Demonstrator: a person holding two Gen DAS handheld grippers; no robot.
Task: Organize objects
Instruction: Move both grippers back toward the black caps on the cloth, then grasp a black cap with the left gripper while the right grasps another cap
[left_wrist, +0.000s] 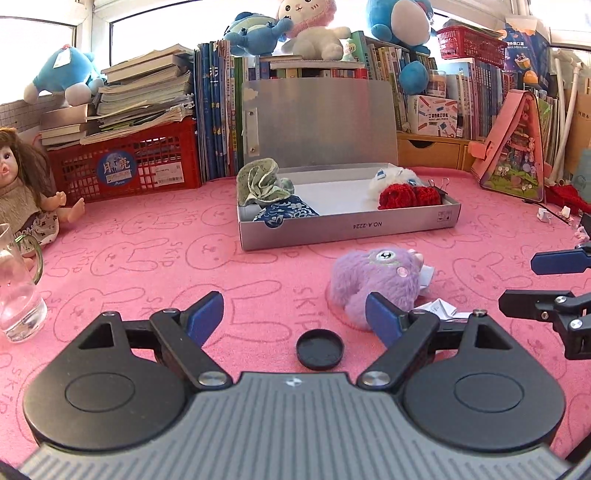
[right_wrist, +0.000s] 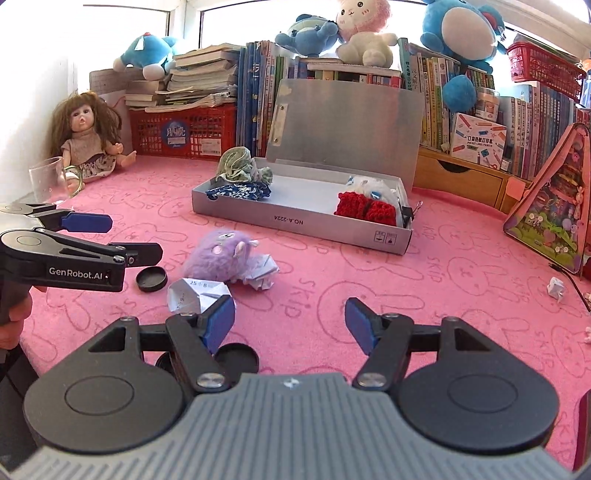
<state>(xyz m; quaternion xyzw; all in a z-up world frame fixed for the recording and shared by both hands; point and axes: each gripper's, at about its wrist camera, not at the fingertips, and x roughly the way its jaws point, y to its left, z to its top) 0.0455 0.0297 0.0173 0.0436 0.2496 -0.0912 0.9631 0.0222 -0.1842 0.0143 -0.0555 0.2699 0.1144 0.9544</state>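
An open silver box (left_wrist: 347, 225) stands mid-mat and holds a green cloth (left_wrist: 262, 179), a blue patterned cloth (left_wrist: 284, 212), a white plush (left_wrist: 391, 177) and a red knit piece (left_wrist: 410, 195). In front of it lie a purple plush (left_wrist: 373, 284) with crumpled paper (right_wrist: 197, 295) beside it. My left gripper (left_wrist: 295, 319) is open, with a black lid (left_wrist: 319, 349) lying on the mat between its fingers. My right gripper (right_wrist: 290, 323) is open over bare mat with nothing between its fingers. A second black lid (right_wrist: 236, 362) shows under its left finger.
A glass pitcher (left_wrist: 18, 291) and a doll (left_wrist: 22, 192) are at the left. A red crate (left_wrist: 125, 166), rows of books and plush toys line the back. A pink toy house (left_wrist: 517, 147) leans at the right, and a small paper scrap (right_wrist: 556, 288) lies near it.
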